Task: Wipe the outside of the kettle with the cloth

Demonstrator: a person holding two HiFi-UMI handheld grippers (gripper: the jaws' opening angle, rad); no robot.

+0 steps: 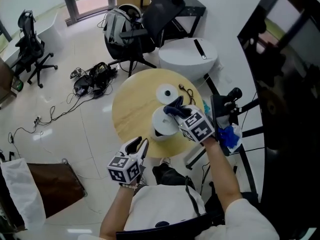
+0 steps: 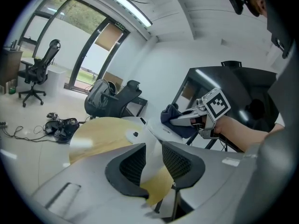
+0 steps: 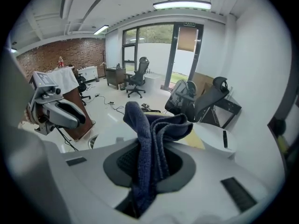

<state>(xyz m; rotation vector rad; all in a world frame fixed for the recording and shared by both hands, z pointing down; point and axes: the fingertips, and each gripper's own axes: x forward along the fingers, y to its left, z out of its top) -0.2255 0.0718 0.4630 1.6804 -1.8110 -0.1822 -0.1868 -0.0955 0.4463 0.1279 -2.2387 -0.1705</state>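
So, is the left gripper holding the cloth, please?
No, the cloth is clamped in the right gripper, while the left gripper stands open and empty.

Below me is a round wooden table [image 1: 131, 115]. Beyond it I see a white round table [image 1: 182, 59] next to a black chair [image 1: 145, 31] with a grey backpack [image 1: 116, 24] on it. A tangle of cables [image 1: 92, 79] lies on the floor. Another office chair [image 1: 30, 44] stands far left.
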